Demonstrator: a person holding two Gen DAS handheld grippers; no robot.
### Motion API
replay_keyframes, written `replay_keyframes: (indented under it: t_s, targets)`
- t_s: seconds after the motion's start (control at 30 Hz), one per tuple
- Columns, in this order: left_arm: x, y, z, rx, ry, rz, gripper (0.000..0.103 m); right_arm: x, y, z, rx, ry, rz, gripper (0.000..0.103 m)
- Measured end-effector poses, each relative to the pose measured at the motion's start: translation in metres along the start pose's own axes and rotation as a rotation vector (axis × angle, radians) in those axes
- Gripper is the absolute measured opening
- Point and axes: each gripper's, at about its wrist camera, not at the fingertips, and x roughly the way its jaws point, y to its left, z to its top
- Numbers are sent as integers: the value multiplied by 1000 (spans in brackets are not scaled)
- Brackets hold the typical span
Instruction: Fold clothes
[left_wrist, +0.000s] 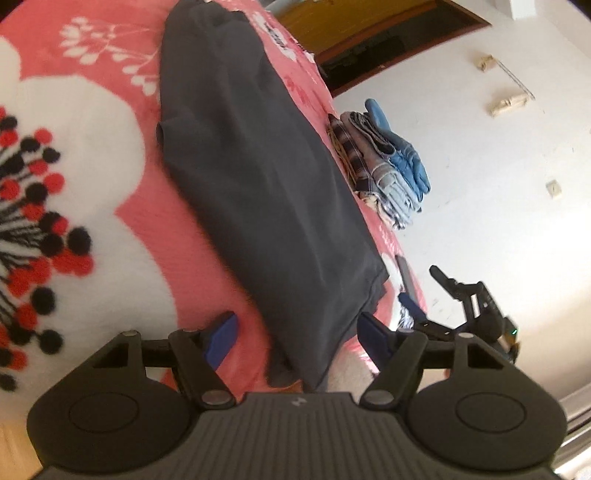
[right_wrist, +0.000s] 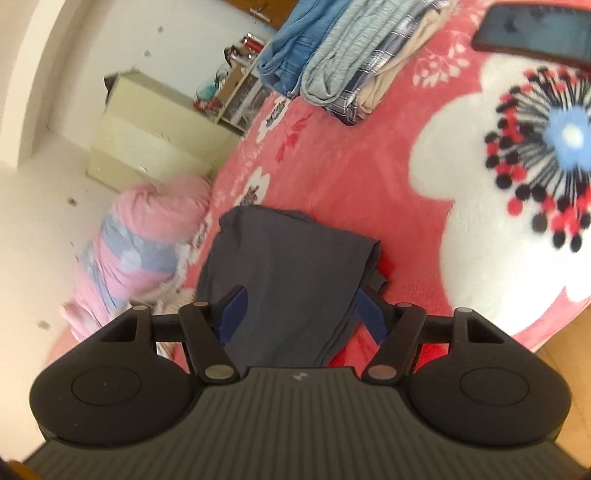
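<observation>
- Dark grey garment (left_wrist: 266, 177) lying on the bed blanket (left_wrist: 122, 206), already doubled into a long narrow panel; near end by the bed edge, far end running up the pink floral fabric.
- Looks like soft knit: light, limp, no stiffness. Will sag and slide out of shape if lifted from one point. Judged low slip against the fleecy blanket, so dragging likely bunches it.
- Best hold, as a guess: both near corners at the layered hem, pinching through all layers, then lift evenly and carry over to the far end.
- Left gripper (left_wrist: 297, 338): fingers (left_wrist: 221, 338) spread wide, straddling the near end of the garment. No clamp visible; contact with cloth hard to tell, pads look just beside the edges.
- Right gripper (right_wrist: 299, 317): fingers (right_wrist: 232, 314) also wide apart, garment (right_wrist: 288, 266) between them. One pad sits against or over the cloth edge, the other partly hidden behind the fold. Not closed on anything.
- Small strip of cloth pokes out at the garment's right edge in the right wrist view; needs tucking or it spoils the fold.
- Stack of folded clothes (right_wrist: 351, 55) further up the bed, well apart from the garment; also seen in left view (left_wrist: 384, 166).
- Dark phone-like slab (right_wrist: 535, 31) near the stack, not in the way.
- Pink bundle (right_wrist: 147, 243) off the bed side; irrelevant to the grasp.
</observation>
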Motion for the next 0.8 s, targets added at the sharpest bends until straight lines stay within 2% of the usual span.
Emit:
replay_keyframes:
  t_s: [0.07,0.17,0.33,0.53,0.57,0.63,0.67,0.73,0.77,0.8]
  targets:
    - [2,-2,0,-16,10,-10,59,5,-3,3,15,-13,21,66]
    - [8,-3,-3,-23,32,-10,49,16,-5,12,20,-15,1,66]
    - [15,-2,-7,-27,47,2,48,20,-18,3,53,-6,-82,64]
    - [23,-2,-13,-33,66,15,47,25,-32,-3,120,7,-6,64]
    - [24,-2,-14,-26,66,19,45,27,-31,-2,128,18,13,64]
    - [25,-2,-15,-14,67,27,33,37,-30,-1,143,41,30,61]
    - [26,-3,-16,-7,68,31,24,41,-29,-1,145,47,28,60]
    - [27,-3,-18,4,71,38,18,46,-27,-3,143,51,19,55]
    - [28,-3,-18,9,73,42,15,46,-26,-4,141,48,14,49]
    - [28,-4,-19,22,74,45,12,46,-25,-7,141,48,8,38]
